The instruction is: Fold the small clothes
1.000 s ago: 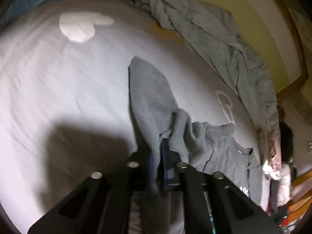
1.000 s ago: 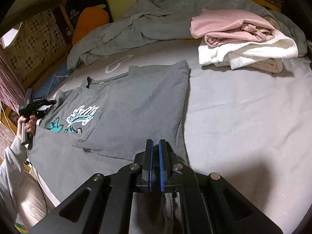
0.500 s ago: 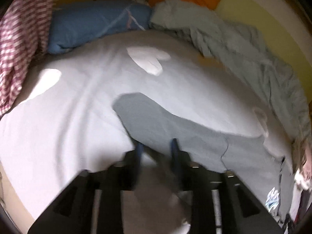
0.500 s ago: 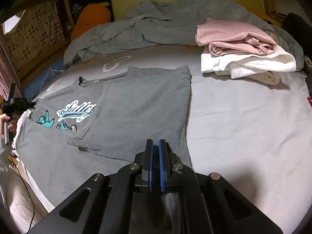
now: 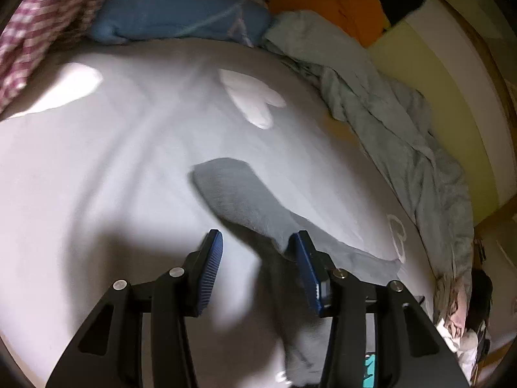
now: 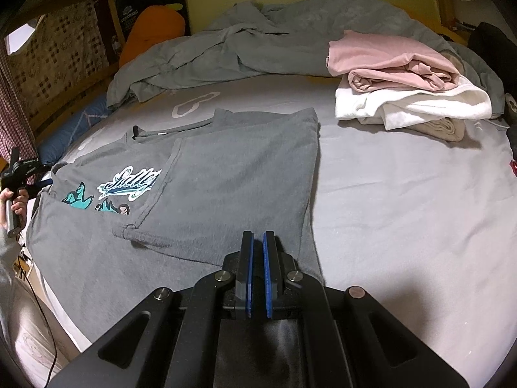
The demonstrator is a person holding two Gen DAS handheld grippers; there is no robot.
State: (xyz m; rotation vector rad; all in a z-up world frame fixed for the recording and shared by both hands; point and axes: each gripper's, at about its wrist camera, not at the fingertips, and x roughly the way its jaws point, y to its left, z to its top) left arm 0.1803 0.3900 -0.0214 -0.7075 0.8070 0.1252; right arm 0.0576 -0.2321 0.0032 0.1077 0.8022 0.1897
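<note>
A grey T-shirt [image 6: 226, 181] with a teal and white print lies on the bed, its right side folded over the front. Its left sleeve [image 5: 239, 194] lies spread flat on the sheet. My left gripper [image 5: 255, 242] is open just above the sleeve, holding nothing; it also shows at the far left of the right wrist view [image 6: 35, 181]. My right gripper [image 6: 258, 242] is shut over the shirt's hem; I cannot tell whether cloth is pinched between the pads.
A stack of folded pink and white clothes [image 6: 404, 90] sits at the back right. A crumpled grey blanket [image 6: 258, 42] runs along the back. An orange plush [image 5: 336, 3] and a blue pillow [image 5: 174, 6] lie at the bed's head.
My left gripper has let go of the sleeve and opened; the sleeve now lies flat. The right gripper stayed shut at the hem and barely moved.
</note>
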